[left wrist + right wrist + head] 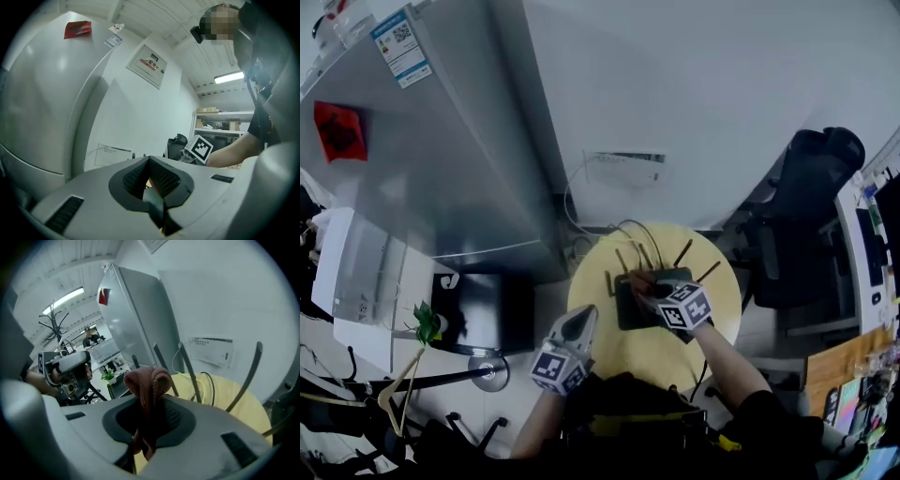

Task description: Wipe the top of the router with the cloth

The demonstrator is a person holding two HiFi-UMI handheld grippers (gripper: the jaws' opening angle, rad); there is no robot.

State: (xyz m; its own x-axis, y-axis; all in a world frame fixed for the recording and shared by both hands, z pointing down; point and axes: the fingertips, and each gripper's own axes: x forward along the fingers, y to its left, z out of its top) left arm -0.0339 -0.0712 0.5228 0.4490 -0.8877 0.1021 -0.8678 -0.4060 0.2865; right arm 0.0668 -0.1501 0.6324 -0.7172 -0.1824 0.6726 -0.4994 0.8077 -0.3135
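we can read no word or number anywhere. in the head view a fridge (450,159) carries a blue-and-white label (398,45) with a qr code at eleven o'clock and a red sticker (339,129) at ten o'clock, both illegible. a framed wall notice (149,64) and a white wall box (623,169) bear print too fine to read. black-and-white square markers sit on the left gripper (581,317) and the right gripper (642,284).
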